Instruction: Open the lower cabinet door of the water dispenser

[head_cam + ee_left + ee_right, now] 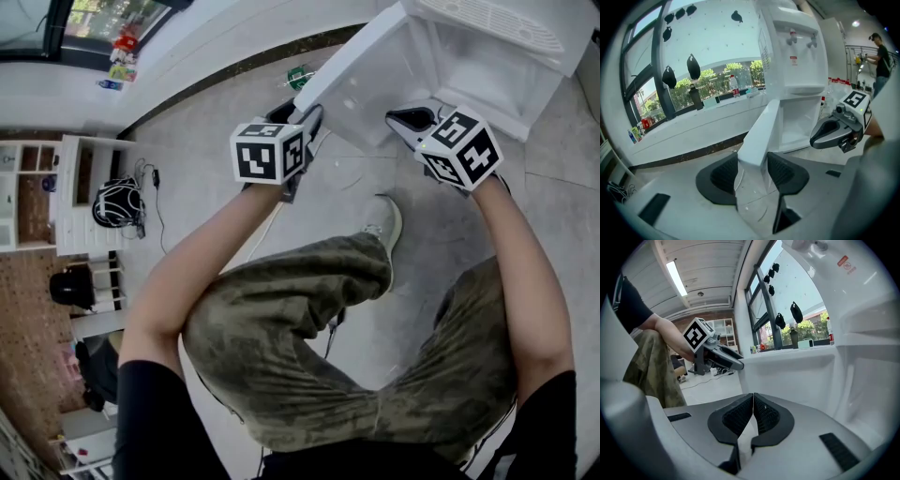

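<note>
The white water dispenser point(487, 56) stands ahead, and its lower cabinet door point(352, 80) is swung wide open toward the left. My left gripper point(305, 117) is at the door's free edge. In the left gripper view that edge point(761, 136) fills the gap between both pads of the left gripper point(752, 171), which grips it. My right gripper point(408, 117) hovers in front of the open cabinet cavity point(450, 84). In the right gripper view its jaws point(753, 416) are shut with nothing between them, and the door's inner face point(787, 376) lies ahead.
The person crouches on the grey tiled floor point(337, 197), one shoe point(384, 220) near the dispenser. A low window ledge point(693, 126) with bottles runs along the wall at left. A white shelf point(80, 187) and cables lie further left. Another person point(881, 51) stands far behind.
</note>
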{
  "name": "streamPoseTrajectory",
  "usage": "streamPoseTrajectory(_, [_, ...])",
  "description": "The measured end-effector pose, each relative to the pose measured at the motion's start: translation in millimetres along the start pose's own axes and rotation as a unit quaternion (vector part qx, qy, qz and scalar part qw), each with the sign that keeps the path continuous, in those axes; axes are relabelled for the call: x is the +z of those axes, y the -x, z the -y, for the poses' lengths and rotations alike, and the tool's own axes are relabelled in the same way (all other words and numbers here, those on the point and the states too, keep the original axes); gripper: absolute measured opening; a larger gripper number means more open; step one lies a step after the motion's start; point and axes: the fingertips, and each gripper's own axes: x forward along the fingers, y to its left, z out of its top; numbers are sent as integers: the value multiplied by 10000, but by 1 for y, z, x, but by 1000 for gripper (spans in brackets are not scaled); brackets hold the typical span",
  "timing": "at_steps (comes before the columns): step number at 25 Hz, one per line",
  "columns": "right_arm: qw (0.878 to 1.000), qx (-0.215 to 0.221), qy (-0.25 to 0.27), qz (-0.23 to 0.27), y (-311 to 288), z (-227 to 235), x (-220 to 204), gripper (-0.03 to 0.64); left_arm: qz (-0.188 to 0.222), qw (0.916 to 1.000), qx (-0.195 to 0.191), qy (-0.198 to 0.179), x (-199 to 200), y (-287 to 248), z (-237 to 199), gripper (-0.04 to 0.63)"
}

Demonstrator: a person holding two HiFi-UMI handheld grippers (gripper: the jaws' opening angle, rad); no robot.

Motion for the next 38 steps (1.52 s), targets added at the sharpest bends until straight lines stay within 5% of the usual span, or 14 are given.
streamPoseTrajectory(9, [9989, 262, 145, -361, -13, -11, -19, 2, -79, 9999, 124, 56, 1, -4, -13, 195])
streamPoseTrajectory(38, [9990, 5, 53, -441, -11, 13, -32, 2, -122, 9968, 792, -31, 16, -30, -65, 167])
